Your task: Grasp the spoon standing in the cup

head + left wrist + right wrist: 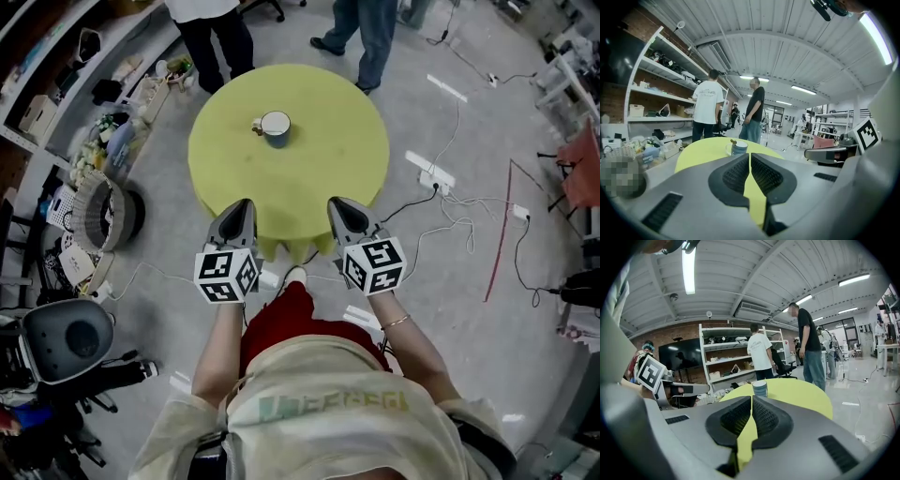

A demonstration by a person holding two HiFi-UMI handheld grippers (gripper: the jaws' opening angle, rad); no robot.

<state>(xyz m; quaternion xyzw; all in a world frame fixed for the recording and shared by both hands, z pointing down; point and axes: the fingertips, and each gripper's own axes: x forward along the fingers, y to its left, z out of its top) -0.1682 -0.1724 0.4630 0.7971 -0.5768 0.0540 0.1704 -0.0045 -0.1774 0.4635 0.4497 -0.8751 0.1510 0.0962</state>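
A blue-banded white cup (pixel 275 126) stands on the far half of the round yellow-green table (pixel 337 159). In the left gripper view the cup (pixel 738 148) has a small brown spoon end (pixel 733 140) sticking up at its rim. From the right gripper view only the cup (pixel 760 387) shows; the spoon is hidden. My left gripper (pixel 242 212) and right gripper (pixel 339 210) hover side by side at the table's near edge, well short of the cup. Both are shut with nothing between the pads, as seen at the left gripper (pixel 749 157) and the right gripper (pixel 752 399).
Two people (pixel 211 33) (pixel 370 37) stand just beyond the table's far side. Cluttered shelves (pixel 56 84) and a woven basket (pixel 101 211) line the left. Cables and a power strip (pixel 433 175) lie on the floor at the right. Black equipment (pixel 66 342) sits at my lower left.
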